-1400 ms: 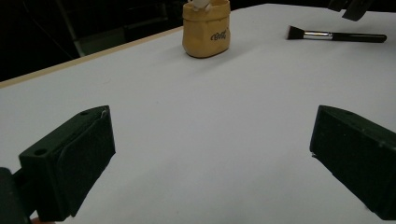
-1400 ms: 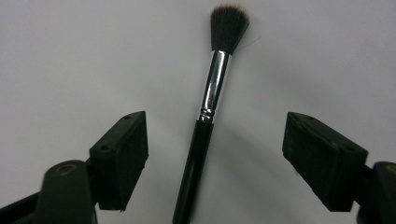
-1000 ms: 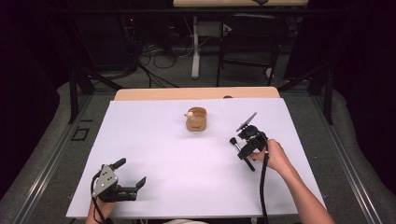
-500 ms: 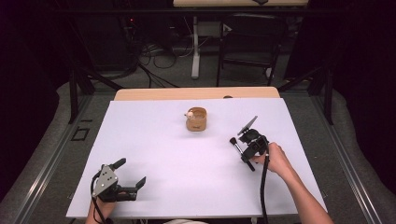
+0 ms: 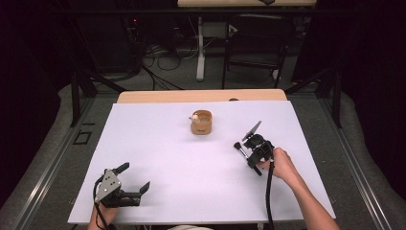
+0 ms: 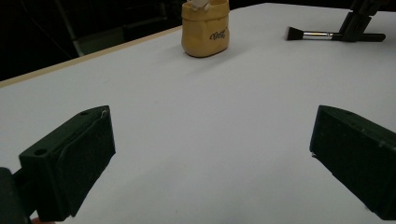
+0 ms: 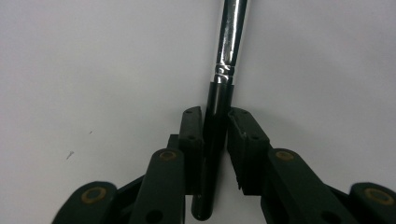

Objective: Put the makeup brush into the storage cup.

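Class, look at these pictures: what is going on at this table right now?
A person sits at a white table with tongs in each hand. The right tongs have just been closing on the black handle of a makeup brush, which lies flat on the table with its bristles pointing toward the middle. The left tongs rest open near the front edge, holding nothing. A small tan pot stands farther back, untouched.

A white counter (image 5: 167, 158) carries 1 tan pot (image 5: 201, 123) near its far edge and 1 makeup brush (image 5: 241, 149) right of it.
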A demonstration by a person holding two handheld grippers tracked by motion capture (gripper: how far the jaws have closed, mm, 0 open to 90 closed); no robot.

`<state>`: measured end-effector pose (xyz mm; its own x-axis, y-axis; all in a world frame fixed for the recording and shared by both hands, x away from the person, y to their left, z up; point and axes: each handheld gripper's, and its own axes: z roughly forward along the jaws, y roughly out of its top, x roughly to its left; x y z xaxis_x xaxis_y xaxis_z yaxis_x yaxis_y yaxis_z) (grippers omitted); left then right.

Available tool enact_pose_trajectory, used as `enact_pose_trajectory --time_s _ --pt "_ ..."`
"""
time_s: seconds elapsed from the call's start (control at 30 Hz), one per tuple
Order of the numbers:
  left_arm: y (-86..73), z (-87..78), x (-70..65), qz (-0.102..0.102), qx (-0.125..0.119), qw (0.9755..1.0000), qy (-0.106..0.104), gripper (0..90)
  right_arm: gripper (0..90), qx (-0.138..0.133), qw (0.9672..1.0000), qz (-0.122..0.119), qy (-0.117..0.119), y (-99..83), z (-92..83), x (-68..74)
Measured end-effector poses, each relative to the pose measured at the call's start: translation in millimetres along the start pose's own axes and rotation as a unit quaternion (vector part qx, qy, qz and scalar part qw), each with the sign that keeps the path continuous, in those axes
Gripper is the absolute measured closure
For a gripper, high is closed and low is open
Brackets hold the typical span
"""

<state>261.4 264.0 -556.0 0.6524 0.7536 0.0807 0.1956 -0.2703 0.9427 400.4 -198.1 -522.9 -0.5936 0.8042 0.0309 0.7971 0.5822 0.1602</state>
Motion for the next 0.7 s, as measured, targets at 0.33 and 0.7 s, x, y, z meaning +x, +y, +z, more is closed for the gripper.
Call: enact_pose_trajectory --time_s 0.33,0.7 --pt "0.0 0.1 -0.1 0.0 0.0 1.0 0.0 0.1 78.9 -0.015 0.9998 0.002 -0.012 -2.1 2.2 2.2" --pt "0.0 0.3 0.0 0.0 0.001 1.0 0.001 0.1 79.5 -0.045 0.999 0.003 0.0 -7.2 -2.8 -1.1"
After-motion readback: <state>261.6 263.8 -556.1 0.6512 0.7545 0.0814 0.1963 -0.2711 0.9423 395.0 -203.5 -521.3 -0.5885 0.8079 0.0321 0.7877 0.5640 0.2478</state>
